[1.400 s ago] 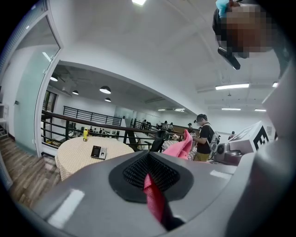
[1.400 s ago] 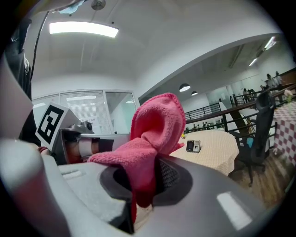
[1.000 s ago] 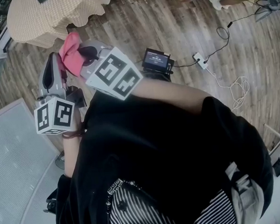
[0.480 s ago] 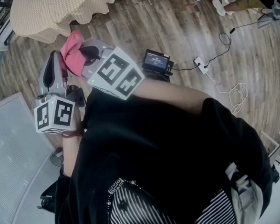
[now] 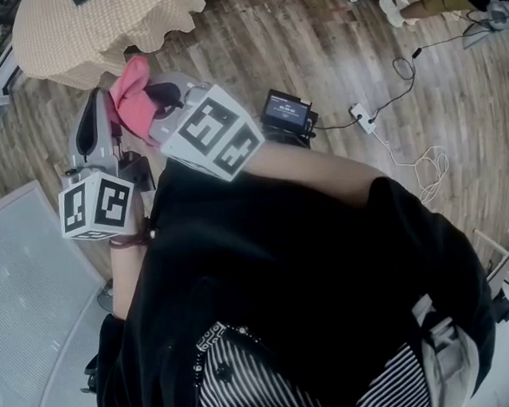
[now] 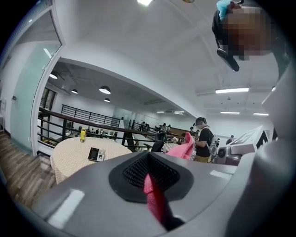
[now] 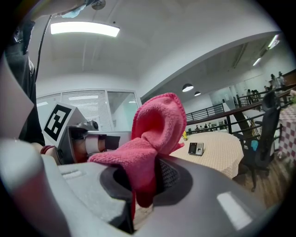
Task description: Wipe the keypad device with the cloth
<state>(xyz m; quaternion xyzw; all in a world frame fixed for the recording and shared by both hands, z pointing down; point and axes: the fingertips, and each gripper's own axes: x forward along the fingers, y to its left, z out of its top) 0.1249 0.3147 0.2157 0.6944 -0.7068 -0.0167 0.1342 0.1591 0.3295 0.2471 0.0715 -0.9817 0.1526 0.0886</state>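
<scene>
The keypad device (image 6: 95, 154) lies flat on a round table with a beige cloth (image 6: 74, 159), some way ahead of both grippers; in the right gripper view the keypad device (image 7: 196, 148) shows beyond the cloth. A pink cloth (image 7: 152, 139) bunches up out of my right gripper (image 7: 143, 180), which is shut on it. In the head view the pink cloth (image 5: 129, 94) sticks out toward the table (image 5: 95, 31). My left gripper (image 6: 150, 173) is held beside it, jaws together, nothing held. Both are raised in front of the person's chest.
On the wooden floor stand a small black screen unit (image 5: 284, 109), a white power strip (image 5: 361, 110) and loose cables (image 5: 426, 164). A grey mesh panel (image 5: 25, 284) lies at the left. A chair (image 7: 259, 139) stands right of the table. People stand in the background.
Almost nothing: both grippers hold their places before the chest with the cloth still clamped; only the head view sways a little.
</scene>
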